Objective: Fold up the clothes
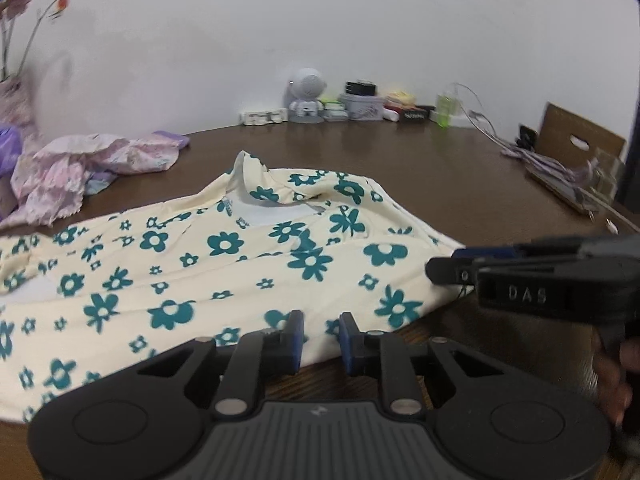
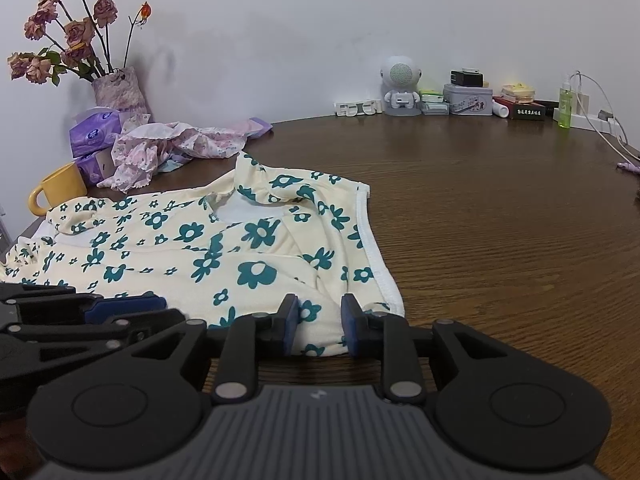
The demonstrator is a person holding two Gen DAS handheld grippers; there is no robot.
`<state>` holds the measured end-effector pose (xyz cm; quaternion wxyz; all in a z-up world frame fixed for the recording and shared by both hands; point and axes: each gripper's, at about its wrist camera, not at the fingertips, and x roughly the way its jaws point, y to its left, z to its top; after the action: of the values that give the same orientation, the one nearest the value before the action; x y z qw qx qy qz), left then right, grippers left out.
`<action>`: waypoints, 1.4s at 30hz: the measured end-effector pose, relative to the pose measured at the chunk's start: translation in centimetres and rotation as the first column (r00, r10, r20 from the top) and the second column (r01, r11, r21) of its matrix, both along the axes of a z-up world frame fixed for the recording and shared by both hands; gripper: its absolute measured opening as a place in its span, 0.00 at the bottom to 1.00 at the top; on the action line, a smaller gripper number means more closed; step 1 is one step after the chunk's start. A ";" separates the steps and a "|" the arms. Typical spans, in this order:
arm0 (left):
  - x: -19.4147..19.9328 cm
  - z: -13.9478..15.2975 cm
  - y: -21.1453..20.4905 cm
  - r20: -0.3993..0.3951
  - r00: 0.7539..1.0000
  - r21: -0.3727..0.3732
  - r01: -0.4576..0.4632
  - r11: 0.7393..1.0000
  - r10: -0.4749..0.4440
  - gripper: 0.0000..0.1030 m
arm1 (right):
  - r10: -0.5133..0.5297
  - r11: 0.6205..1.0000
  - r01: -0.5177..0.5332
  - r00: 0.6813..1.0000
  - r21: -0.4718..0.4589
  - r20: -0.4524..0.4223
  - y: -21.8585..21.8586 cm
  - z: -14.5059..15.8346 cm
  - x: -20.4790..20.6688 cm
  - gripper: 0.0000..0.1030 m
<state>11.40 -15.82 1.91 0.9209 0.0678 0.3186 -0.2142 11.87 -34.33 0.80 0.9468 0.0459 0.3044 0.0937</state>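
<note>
Fingers (image 2: 291,328) of the right gripper (image 2: 319,326) sit either side of a bunched hem of the cream garment with teal flowers (image 2: 224,248), not visibly pinching. Left gripper (image 1: 321,338) fingers hover parted over its near edge, grasping nothing. Garment lies spread on the dark wooden counter (image 2: 500,220).

Flowered top (image 1: 192,264) cut off at left edge; vase (image 1: 12,92) blurred, partly out of frame.
</note>
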 end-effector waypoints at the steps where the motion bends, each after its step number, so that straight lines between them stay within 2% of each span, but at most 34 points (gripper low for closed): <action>1: 0.1 0.0 0.3 -0.004 1.000 0.003 0.018 1.000 -0.018 0.19 | 0.003 1.000 -0.003 1.000 -0.004 0.000 0.1 0.0 0.0 0.26; 4: 0.1 0.1 1.3 -0.007 0.998 0.019 0.058 0.998 -0.058 0.19 | 0.011 1.000 -0.011 1.000 -0.022 0.001 0.5 0.0 0.0 0.30; 11: 0.0 0.1 3.7 0.000 0.996 0.049 0.084 0.995 -0.084 0.19 | 0.011 0.999 -0.011 1.000 -0.038 0.001 0.6 0.0 0.0 0.30; 22: 0.0 0.1 7.3 0.002 0.998 0.020 0.056 0.998 -0.056 0.19 | 0.011 1.000 -0.011 1.000 -0.016 -0.002 0.2 -0.1 0.1 0.30; 33: 0.2 0.2 11.3 -0.005 0.999 -0.023 0.047 0.999 -0.047 0.18 | 0.007 0.999 -0.007 1.000 -0.051 0.000 0.7 -0.1 -0.1 0.30; 37: 0.1 0.1 12.1 0.008 0.999 0.011 0.036 0.999 -0.036 0.18 | 0.009 0.999 -0.009 1.000 -0.032 -0.002 0.4 -0.1 0.0 0.30; 42: 0.1 0.2 14.3 0.001 1.000 0.000 0.017 1.000 -0.017 0.18 | 0.007 0.999 -0.007 1.000 -0.051 -0.001 0.7 0.0 -0.1 0.30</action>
<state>11.52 -1.56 2.11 0.9192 0.0707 0.3174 -0.2222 11.81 -33.62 0.77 0.9472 0.0208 0.3072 0.0892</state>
